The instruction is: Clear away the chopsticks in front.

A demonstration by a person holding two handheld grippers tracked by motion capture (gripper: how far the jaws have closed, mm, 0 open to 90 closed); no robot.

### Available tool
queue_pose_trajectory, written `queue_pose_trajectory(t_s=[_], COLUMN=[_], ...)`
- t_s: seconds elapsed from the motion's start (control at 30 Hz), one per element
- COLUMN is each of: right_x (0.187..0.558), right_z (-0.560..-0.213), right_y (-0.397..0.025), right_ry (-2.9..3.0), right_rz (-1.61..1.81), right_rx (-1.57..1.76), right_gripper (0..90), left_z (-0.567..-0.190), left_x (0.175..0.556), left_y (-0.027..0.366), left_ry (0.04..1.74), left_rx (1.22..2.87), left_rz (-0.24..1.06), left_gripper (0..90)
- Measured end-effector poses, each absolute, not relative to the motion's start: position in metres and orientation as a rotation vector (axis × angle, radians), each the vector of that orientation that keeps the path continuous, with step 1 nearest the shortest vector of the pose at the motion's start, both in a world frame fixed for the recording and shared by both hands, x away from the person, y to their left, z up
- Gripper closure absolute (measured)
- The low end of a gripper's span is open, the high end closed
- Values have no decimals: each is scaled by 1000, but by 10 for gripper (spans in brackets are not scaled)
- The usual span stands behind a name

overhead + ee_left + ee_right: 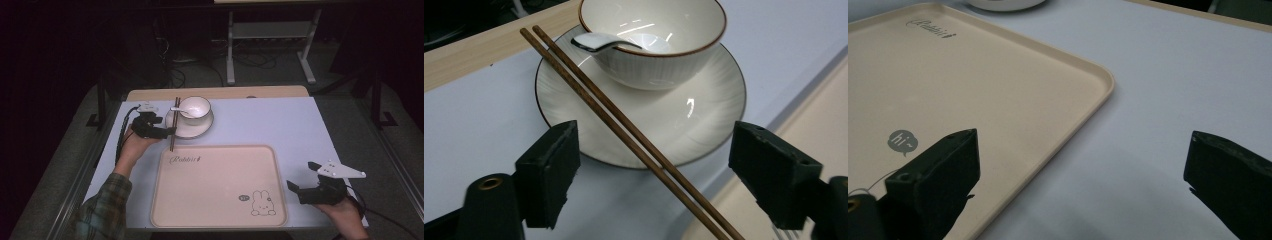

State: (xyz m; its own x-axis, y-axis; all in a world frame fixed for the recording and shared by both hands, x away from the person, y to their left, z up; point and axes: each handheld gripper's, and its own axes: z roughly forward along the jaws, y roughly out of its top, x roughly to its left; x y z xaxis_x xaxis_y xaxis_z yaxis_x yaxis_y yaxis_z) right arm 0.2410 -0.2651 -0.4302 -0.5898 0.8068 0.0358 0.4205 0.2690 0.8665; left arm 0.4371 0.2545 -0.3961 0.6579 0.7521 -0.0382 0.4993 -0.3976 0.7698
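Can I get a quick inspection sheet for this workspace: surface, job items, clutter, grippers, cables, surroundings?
Surface: pale table, wooden strip along the far edge.
Job's things: chopsticks, a pair lying side by side, far ends on the saucer rim, near ends reaching the tray edge. White bowl sits on the saucer, with a spoon in it. Beige tray bare, rabbit print.
Clutter: nothing seen.
Grippers: left hand-held gripper open, jaws either side of the chopsticks, not closed on them. Right hand-held gripper open, holding nothing, beside the tray's right edge.
Cables: black cable trailing from the left hand-held gripper; loose cables on the floor beyond.
Surroundings: dark room, grey frame legs behind the table.
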Motion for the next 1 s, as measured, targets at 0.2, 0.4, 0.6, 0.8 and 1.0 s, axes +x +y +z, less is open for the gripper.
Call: queue_pose_trajectory(t_s=[0.2, 0.4, 0.6, 0.8, 1.0], right_x=[241, 241, 241, 241, 241], right_z=[-430, -431, -431, -431, -431], right_y=[-267, -268, -269, -269, -269], right_ry=[2125, 2124, 2122, 2122, 2124], right_rz=[1268, 1273, 1277, 1278, 1282], right_rx=[1119, 1122, 1122, 1123, 1120], right_gripper=[9, 8, 9, 9, 9], left_z=[-400, -410, -418, -423, -426], left_x=[455, 467, 470, 474, 479], left_y=[242, 237, 234, 234, 236], left_ry=[1017, 1075, 1107, 1134, 1159], left_rx=[2106, 2128, 2154, 2150, 2115], left_rz=[413, 419, 439, 443, 450], left_gripper=[345, 437, 523, 580, 631])
